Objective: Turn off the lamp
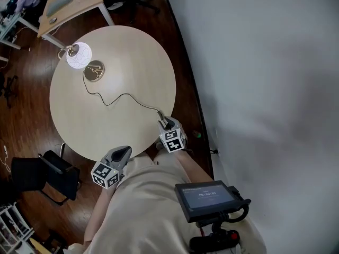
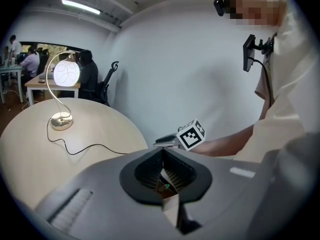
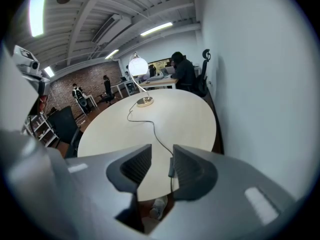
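Observation:
The lamp stands at the far left of the round table, its globe lit above a brass base. Its black cord snakes across the table to the near right edge. My right gripper hovers there, open. In the right gripper view the cord's inline switch lies on the table just under the gap of the right gripper, close to the right-hand jaw, with no pad pressing it. My left gripper is at the table's near edge, jaws shut and empty, as the left gripper view shows.
A white wall runs close along the table's right side. A black chair stands near left of the table. A wooden desk with seated people lies beyond the lamp. A screen device hangs at the person's chest.

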The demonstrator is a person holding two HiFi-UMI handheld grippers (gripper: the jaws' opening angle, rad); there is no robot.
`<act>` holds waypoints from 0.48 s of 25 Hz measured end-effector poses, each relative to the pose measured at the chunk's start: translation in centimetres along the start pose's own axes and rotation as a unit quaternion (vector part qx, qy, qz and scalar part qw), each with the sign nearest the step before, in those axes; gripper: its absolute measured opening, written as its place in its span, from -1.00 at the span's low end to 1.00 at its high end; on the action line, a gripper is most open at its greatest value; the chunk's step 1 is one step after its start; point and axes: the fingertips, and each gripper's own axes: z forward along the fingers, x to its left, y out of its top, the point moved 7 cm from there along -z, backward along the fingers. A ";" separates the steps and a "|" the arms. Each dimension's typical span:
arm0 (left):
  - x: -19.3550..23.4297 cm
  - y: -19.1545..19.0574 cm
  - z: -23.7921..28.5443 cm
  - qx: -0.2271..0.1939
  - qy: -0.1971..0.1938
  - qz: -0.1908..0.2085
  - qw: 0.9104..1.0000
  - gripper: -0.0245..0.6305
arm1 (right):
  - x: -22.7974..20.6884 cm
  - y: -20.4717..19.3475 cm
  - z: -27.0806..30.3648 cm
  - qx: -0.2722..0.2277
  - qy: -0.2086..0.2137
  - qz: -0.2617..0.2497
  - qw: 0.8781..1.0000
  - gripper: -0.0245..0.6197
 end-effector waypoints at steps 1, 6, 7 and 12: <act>0.2 -0.1 0.0 -0.003 0.007 -0.007 1.000 -0.93 | -0.1 -0.4 0.3 0.005 0.003 -0.002 1.000 -0.54; 0.7 -0.5 0.8 -0.015 0.017 -0.021 1.000 -0.93 | -0.9 -2.1 2.1 0.033 0.012 -0.010 0.999 -0.54; 0.7 -0.4 1.0 -0.017 0.016 -0.020 1.000 -0.93 | -1.0 -2.4 2.5 0.038 0.014 -0.009 0.999 -0.54; 1.0 0.2 0.4 -0.027 0.023 -0.011 0.999 -0.93 | -1.1 -4.3 4.6 0.060 0.023 0.014 0.998 -0.54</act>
